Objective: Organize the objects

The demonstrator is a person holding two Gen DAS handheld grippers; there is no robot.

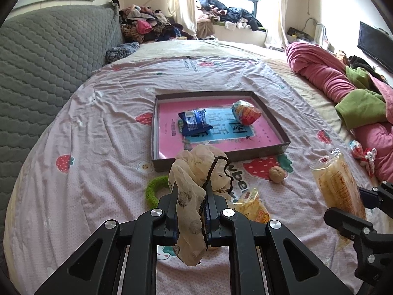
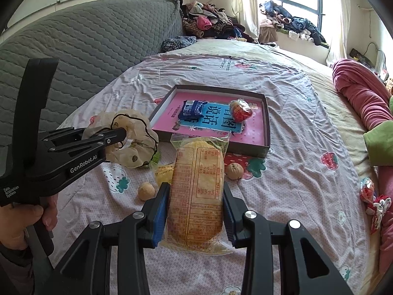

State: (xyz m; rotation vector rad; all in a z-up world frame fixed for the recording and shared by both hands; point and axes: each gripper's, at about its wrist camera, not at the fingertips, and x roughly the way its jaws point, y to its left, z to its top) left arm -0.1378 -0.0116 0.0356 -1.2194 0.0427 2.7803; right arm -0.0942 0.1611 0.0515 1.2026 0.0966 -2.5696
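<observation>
- The left gripper [image 1: 190, 196] is clenched on a cream fabric scrunchie [image 1: 203, 169] with dark trim, which is lifted clear of the bedsheet [image 1: 98, 127] and drapes down between the fingers.
- The right gripper [image 2: 196, 196] grasps a clear-wrapped yellow cake package [image 2: 197, 186] by its long sides, label upward.
- Below and beyond them on the sheet lie a green ring [image 1: 153, 189], a small yellow packet [image 1: 253, 206], and two walnuts [image 2: 146, 191] [image 2: 234, 170].
- Farther out sits a shallow dark tray [image 1: 277, 120] with a pink and blue bottom, holding a blue snack packet [image 1: 195, 123] and a red-orange wrapped snack [image 1: 245, 111], apart from each other.
- A pink blanket [image 1: 319, 73] lies heaped at the right edge.
</observation>
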